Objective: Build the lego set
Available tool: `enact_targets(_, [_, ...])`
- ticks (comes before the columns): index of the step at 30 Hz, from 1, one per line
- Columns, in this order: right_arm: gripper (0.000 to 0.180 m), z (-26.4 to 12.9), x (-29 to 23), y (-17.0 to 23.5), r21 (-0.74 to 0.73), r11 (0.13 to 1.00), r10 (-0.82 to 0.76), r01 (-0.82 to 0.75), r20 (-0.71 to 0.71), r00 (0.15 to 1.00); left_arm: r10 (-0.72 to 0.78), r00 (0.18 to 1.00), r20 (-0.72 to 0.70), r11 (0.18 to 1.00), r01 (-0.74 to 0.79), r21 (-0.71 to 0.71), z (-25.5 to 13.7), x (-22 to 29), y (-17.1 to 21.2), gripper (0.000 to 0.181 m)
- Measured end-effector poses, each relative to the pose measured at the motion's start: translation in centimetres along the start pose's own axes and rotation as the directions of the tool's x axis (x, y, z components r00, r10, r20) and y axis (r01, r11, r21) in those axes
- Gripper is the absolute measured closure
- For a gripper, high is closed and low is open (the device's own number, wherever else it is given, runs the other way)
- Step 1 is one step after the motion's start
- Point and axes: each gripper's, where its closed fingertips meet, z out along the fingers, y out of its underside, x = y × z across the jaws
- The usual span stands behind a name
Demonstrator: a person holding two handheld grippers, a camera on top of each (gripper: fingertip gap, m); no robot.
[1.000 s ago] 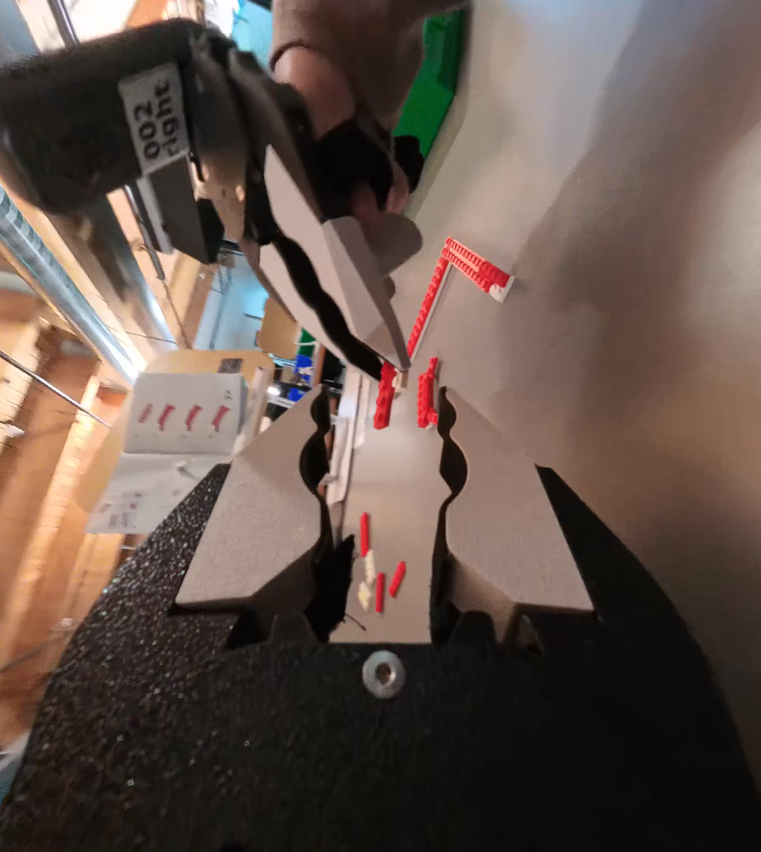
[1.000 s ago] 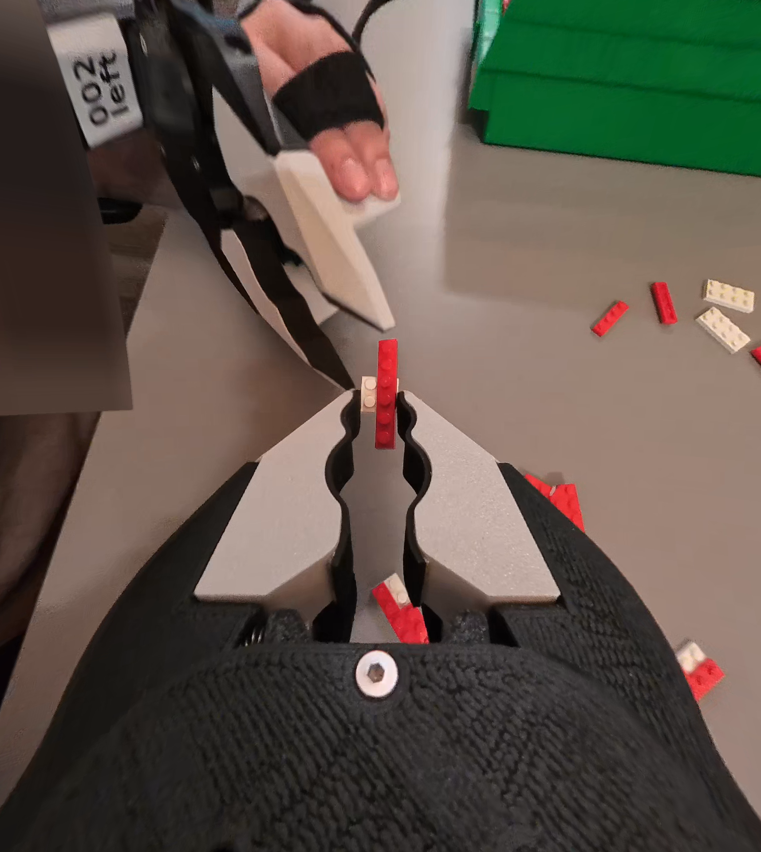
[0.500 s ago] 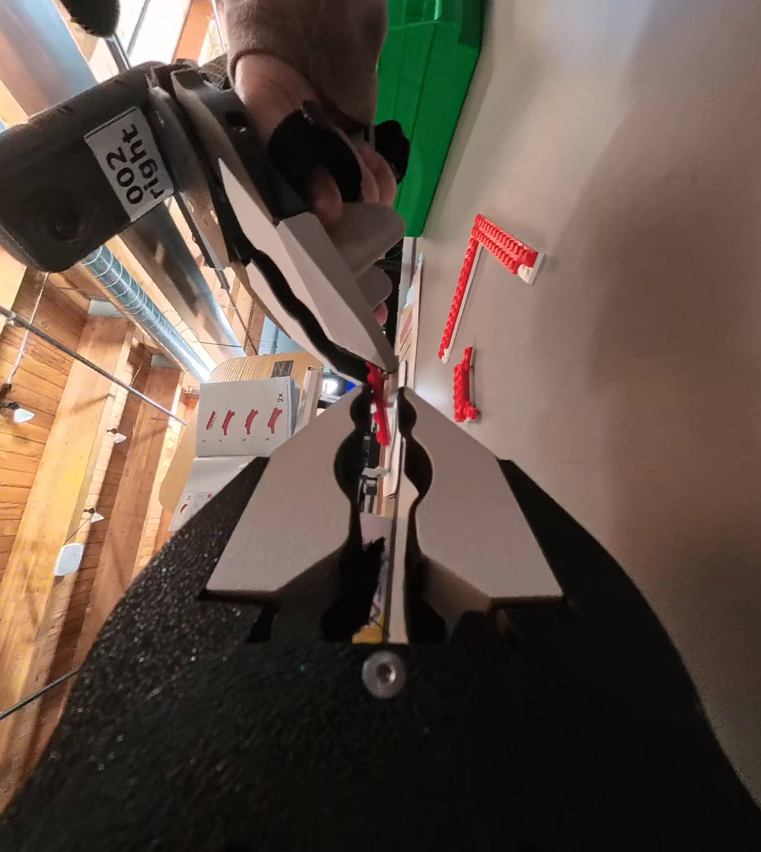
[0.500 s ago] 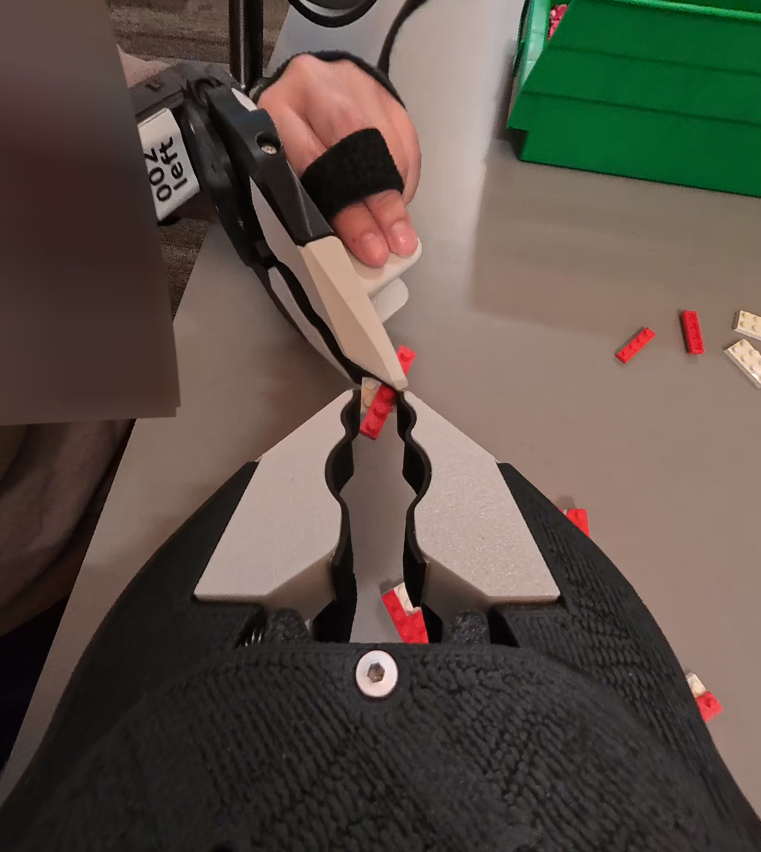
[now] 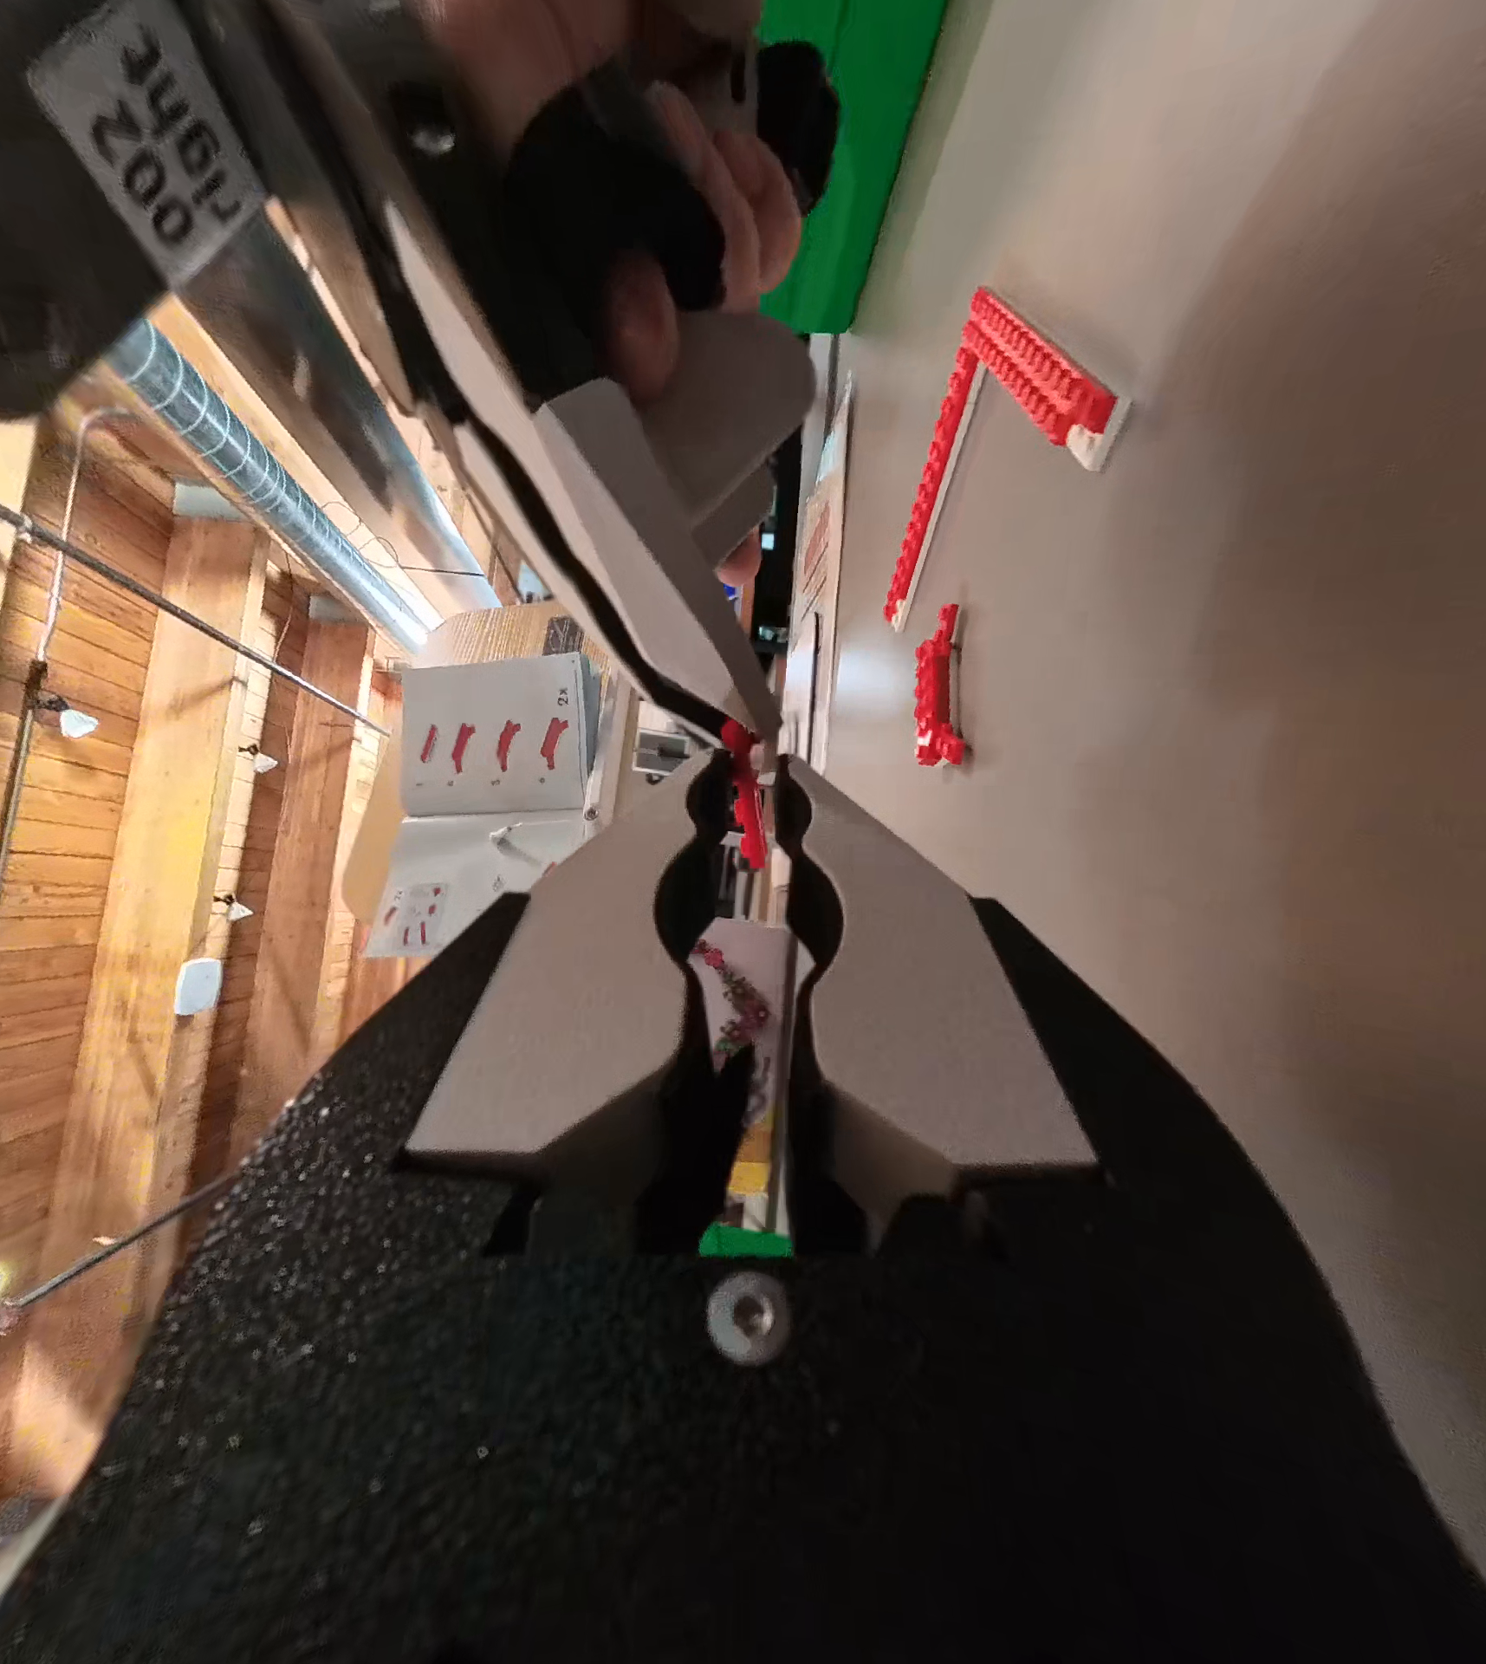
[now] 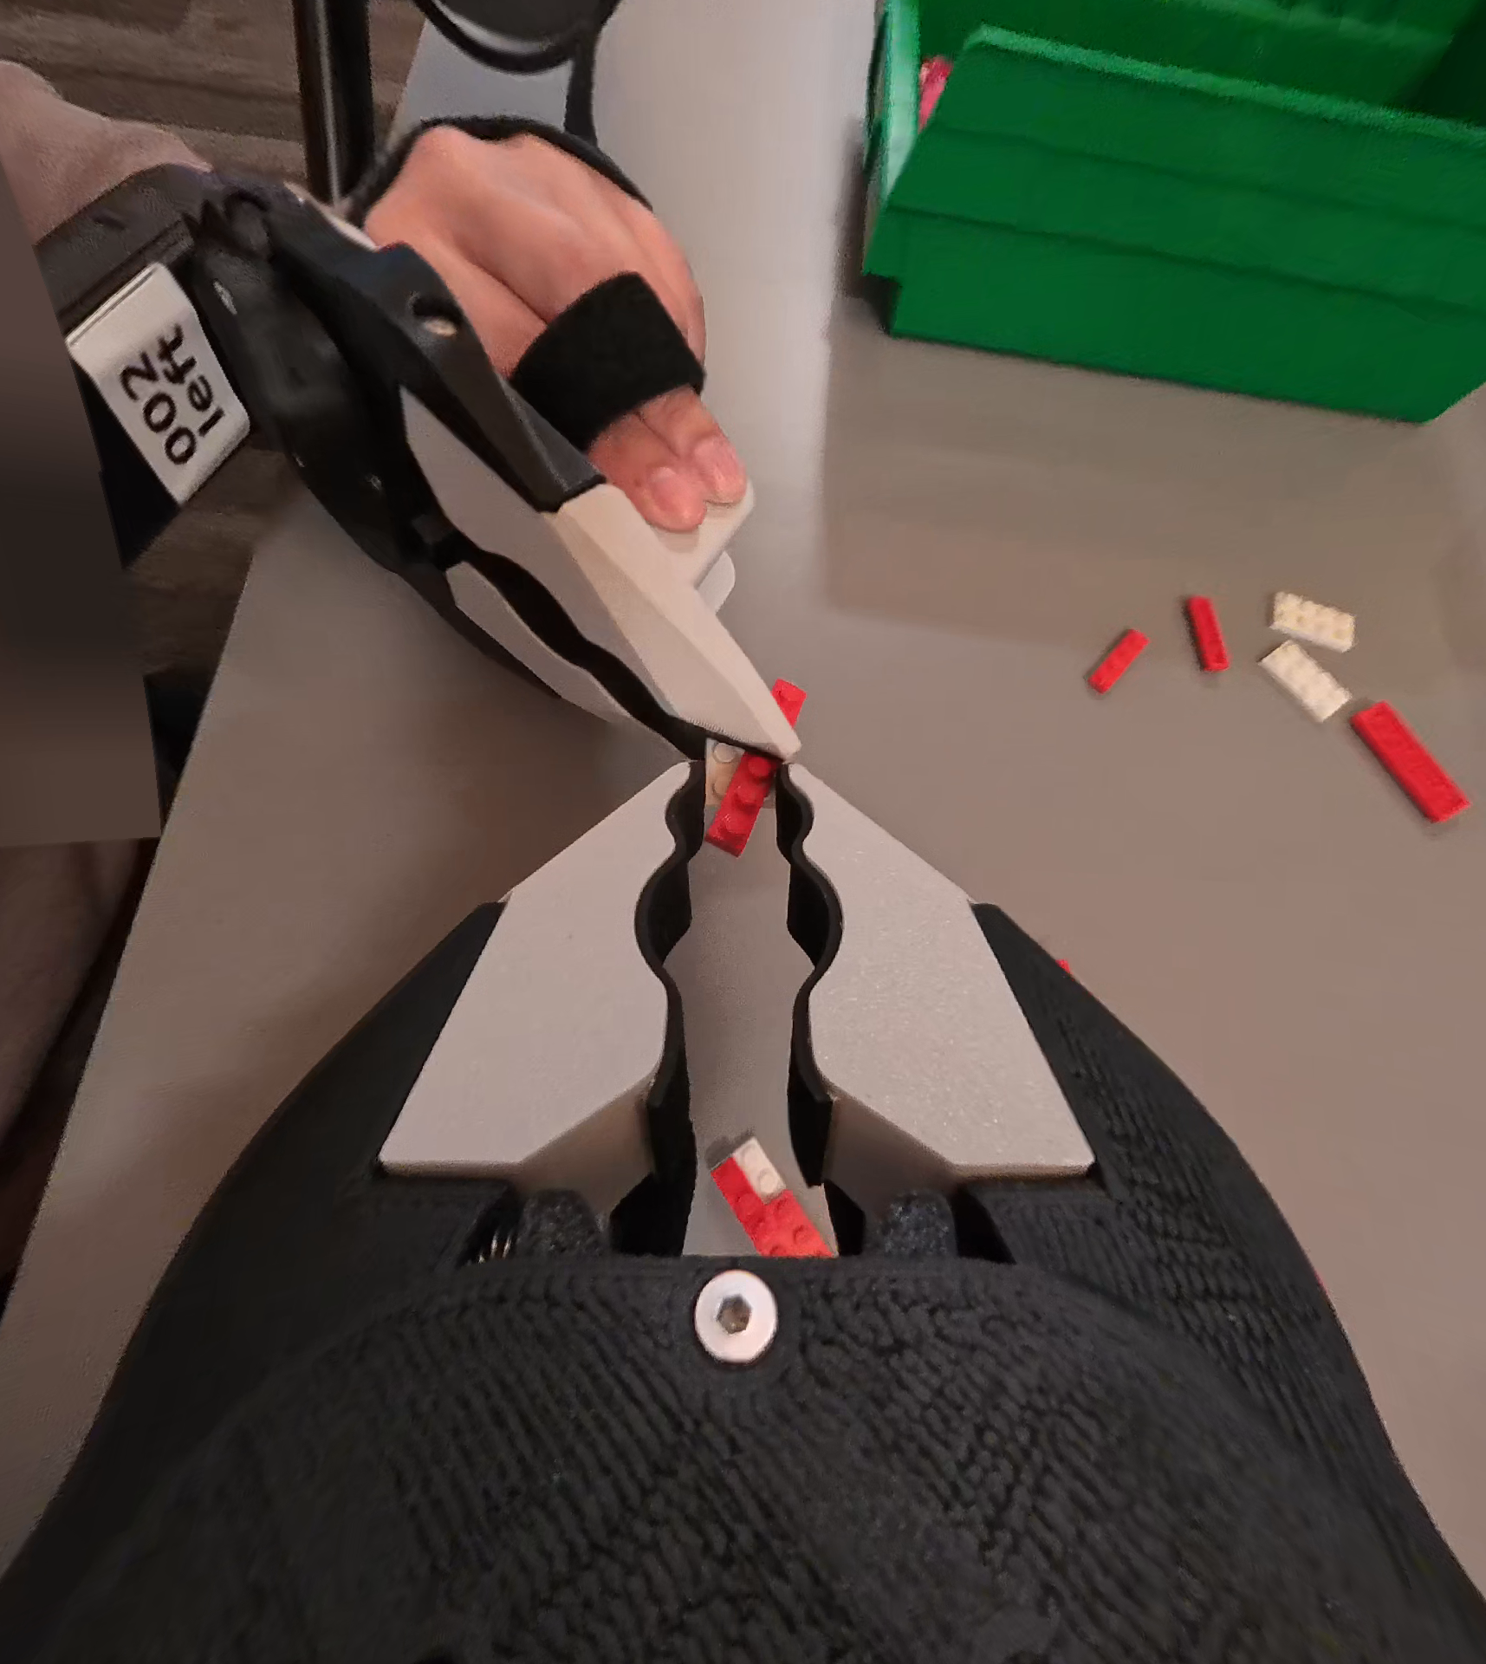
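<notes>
Two grippers meet tip to tip above the grey table [image 6: 1036, 900]. The right gripper [image 6: 734, 782] is clamped on a small red-and-white lego assembly [image 6: 743, 792], a red plate with a white piece on its left side, held tilted clear of the table. The left gripper [image 6: 748, 740] comes in from the upper left, a hand [image 6: 532, 297] on its handle, its tips closed onto the far end of that same assembly. From the left wrist view, the left gripper [image 5: 752, 782] pinches the red plate [image 5: 743, 797] while the right gripper [image 5: 743, 720] bears down from above. Farther out, loose red and white plates [image 6: 1279, 671] lie scattered to the right, a green bin [image 6: 1216, 225] stands beyond them, and an L-shaped red build [image 5: 991, 450] lies near a smaller red cluster [image 5: 937, 689]. An open instruction booklet [image 5: 487, 765] stands in the background.
</notes>
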Motion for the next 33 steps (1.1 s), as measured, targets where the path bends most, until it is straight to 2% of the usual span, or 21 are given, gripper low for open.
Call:
enact_targets(2, [0.166,-0.4,0.1,-0.6,0.032,0.998,-0.050,0.052,-0.054,0.997,-0.037,0.999,0.011,0.999,0.037,0.002,-0.1,-0.6,0.2,0.174])
enact_targets(5, [0.155,-1.2,0.6,-1.6,0.081,0.993,-0.074,0.087,-0.155,0.985,-0.079,0.996,0.030,0.997,0.080,-0.010,-0.3,-1.5,0.8,0.174])
enact_targets(9, [0.140,-2.1,1.2,-2.7,0.233,0.972,0.033,0.020,-0.221,0.975,-0.159,0.982,0.105,0.987,0.158,0.019,-0.8,-3.5,0.9,0.174])
enact_targets(13, [0.141,-2.5,0.6,-4.6,0.464,0.881,0.181,-0.092,-0.150,0.972,-0.297,0.941,0.161,0.954,0.284,0.098,-1.6,-6.0,0.3,0.174])
enact_targets(17, [0.153,-3.9,0.5,-7.4,0.642,0.761,0.255,-0.092,-0.165,0.953,-0.420,0.890,0.177,0.905,0.395,0.159,-2.2,-8.0,0.1,0.174])
enact_targets(20, [0.151,-4.0,0.3,-8.6,0.672,0.733,0.280,-0.105,-0.157,0.947,-0.475,0.860,0.185,0.877,0.444,0.185,-2.6,-9.0,0.0,0.174])
enact_targets(23, [0.161,-4.1,0.0,-9.5,0.700,0.706,0.283,-0.103,-0.146,0.948,-0.529,0.829,0.183,0.845,0.493,0.208,-2.8,-9.7,0.0,0.174])
enact_targets(26, [0.163,-4.3,0.0,-10.1,0.719,0.689,0.286,-0.086,-0.161,0.945,-0.559,0.810,0.181,0.825,0.519,0.225,-3.0,-10.2,0.0,0.174])
enact_targets(33, [0.163,-4.5,0.2,-10.8,0.698,0.716,0.264,0.015,-0.290,0.920,-0.621,0.765,0.172,0.779,0.577,0.245,-3.2,-10.7,0.3,0.174])
